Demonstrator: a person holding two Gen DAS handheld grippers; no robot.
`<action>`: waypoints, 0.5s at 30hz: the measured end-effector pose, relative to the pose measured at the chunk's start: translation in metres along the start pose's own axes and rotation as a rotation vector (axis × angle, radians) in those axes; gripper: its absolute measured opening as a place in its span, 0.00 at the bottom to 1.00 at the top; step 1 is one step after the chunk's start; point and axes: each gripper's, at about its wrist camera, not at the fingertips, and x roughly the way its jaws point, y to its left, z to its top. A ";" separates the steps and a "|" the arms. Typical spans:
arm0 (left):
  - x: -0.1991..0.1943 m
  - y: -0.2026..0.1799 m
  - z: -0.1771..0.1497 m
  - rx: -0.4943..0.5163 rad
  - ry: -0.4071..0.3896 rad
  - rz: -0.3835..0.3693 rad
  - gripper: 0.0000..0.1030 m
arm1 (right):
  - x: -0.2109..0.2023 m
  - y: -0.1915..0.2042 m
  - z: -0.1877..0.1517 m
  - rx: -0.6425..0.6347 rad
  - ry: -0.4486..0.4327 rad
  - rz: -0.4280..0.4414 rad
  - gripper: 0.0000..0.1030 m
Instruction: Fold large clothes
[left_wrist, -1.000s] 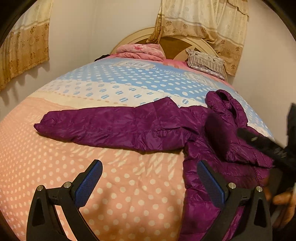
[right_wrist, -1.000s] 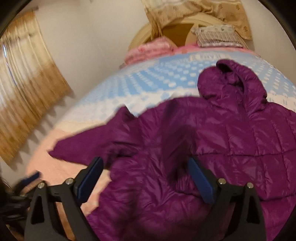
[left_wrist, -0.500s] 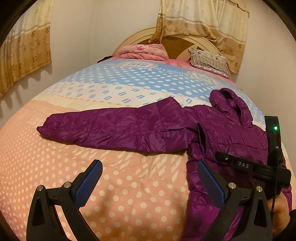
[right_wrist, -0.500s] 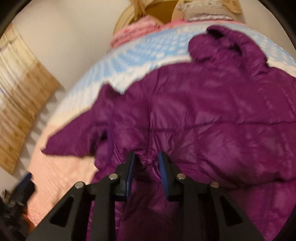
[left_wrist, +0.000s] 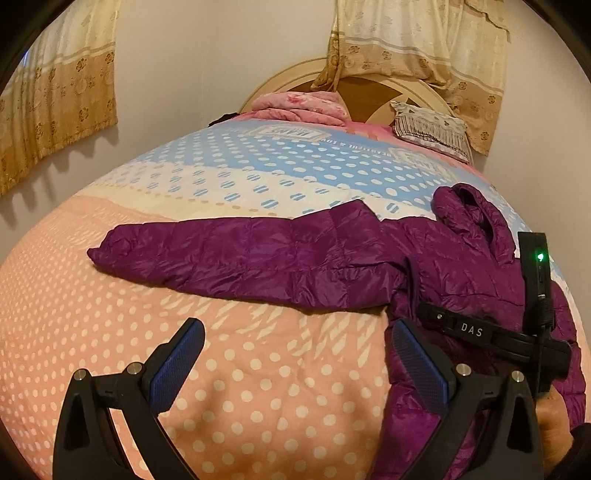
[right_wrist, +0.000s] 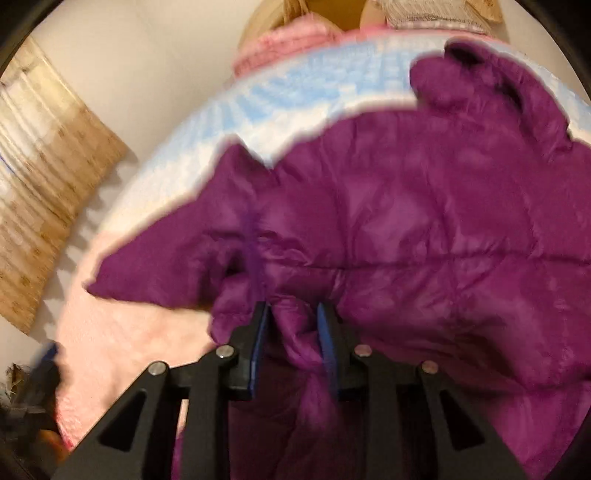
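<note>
The right hand-held gripper (right_wrist: 291, 332) is clamped narrow on a bunched fold of the purple jacket (left_wrist: 258, 258), near its side edge. The left hand-held gripper (left_wrist: 295, 365) hangs wide and empty over the bed (left_wrist: 221, 387). Beyond, the jacket lies spread, its sleeve (left_wrist: 207, 254) extended, its hood (left_wrist: 469, 210) farthest. Risk: the slick quilted fabric may slip from the shallow pinch, and lifting may drag the sleeve askew.

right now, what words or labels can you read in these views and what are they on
"DAS": white letters on the black body of the right tongs, left wrist view.
Bedspread: boxed labels and a line of upside-down lettering, too small and warped to read.
Right wrist view: blurred, no text readable.
</note>
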 end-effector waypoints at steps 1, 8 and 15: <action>0.001 -0.002 0.002 0.002 -0.001 -0.007 0.99 | -0.006 0.002 -0.002 -0.011 -0.014 -0.003 0.31; 0.014 -0.058 0.030 0.123 -0.049 -0.043 0.99 | -0.102 -0.032 0.014 0.038 -0.240 -0.110 0.32; 0.064 -0.125 0.038 0.220 -0.016 -0.033 0.99 | -0.177 -0.167 0.000 0.143 -0.308 -0.565 0.43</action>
